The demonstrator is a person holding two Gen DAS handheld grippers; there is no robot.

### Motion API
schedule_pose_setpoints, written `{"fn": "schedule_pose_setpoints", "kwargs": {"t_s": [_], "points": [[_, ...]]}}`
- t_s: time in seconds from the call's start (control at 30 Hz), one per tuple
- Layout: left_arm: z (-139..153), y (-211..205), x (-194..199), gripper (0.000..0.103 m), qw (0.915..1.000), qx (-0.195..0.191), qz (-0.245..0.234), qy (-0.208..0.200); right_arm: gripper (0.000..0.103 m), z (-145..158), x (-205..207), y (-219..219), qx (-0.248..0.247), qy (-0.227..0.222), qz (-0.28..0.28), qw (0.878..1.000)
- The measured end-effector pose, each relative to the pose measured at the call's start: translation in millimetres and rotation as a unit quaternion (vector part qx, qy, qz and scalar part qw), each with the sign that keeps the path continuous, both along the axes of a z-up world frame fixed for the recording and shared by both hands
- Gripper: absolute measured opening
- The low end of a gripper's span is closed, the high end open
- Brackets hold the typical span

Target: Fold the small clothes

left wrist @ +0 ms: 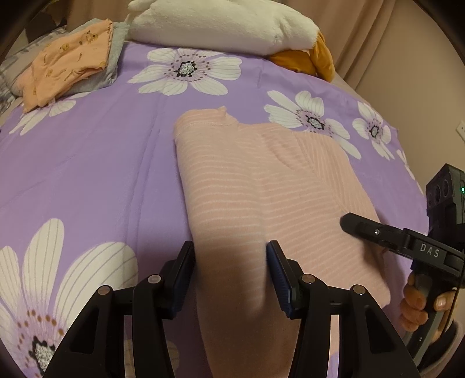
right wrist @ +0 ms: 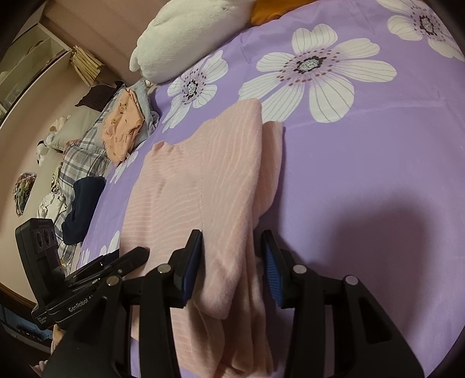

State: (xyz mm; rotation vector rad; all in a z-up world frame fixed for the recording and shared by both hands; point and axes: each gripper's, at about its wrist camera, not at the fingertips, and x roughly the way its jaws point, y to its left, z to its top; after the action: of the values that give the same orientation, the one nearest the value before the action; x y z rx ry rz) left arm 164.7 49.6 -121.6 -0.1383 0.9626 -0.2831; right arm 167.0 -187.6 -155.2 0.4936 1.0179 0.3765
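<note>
A pink striped garment lies partly folded on the purple flowered bedspread. My left gripper is open, its jaws on either side of the garment's near left edge. My right gripper is open too, with a folded ridge of the same garment between its jaws. The right gripper also shows at the right edge of the left wrist view, beside the garment's right side. The left gripper shows at the lower left of the right wrist view.
Folded clothes, an orange printed piece on a grey one, lie at the bed's far left. A white plush pillow and a mustard cushion sit at the far edge. A plaid cloth and dark garment lie at the bed's side.
</note>
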Motion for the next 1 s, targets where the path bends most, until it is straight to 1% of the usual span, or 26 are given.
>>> {"fn": "schedule_pose_setpoints", "kwargs": {"t_s": [0.27,0.4,0.5,0.6,0.67,0.73,1.0], "points": [[1,3,-13,0.051,1.0000,0.001,0.006,0.000,0.043,4,-8,-5,0.000,0.000,-0.003,1.000],[2,5,-22,0.051,1.0000,0.001,0.007,-0.001,0.044,12,-20,0,0.001,-0.016,0.020,1.000],[3,4,-30,0.051,1.0000,0.006,0.004,-0.003,0.045,13,-29,6,-0.019,-0.020,0.040,0.999],[-1,3,-39,0.051,0.9999,0.014,0.001,0.001,0.045,9,-36,9,-0.039,-0.017,0.047,0.998],[-4,4,-44,0.051,0.9998,0.018,0.001,0.006,0.045,6,-38,8,-0.046,-0.013,0.045,0.998],[-6,4,-47,0.051,0.9998,0.019,0.002,0.009,0.042,3,-41,7,-0.057,-0.011,0.043,0.997],[-5,7,-62,0.051,0.9994,0.030,0.010,0.013,0.042,8,-55,1,-0.087,-0.016,0.035,0.995]]}}
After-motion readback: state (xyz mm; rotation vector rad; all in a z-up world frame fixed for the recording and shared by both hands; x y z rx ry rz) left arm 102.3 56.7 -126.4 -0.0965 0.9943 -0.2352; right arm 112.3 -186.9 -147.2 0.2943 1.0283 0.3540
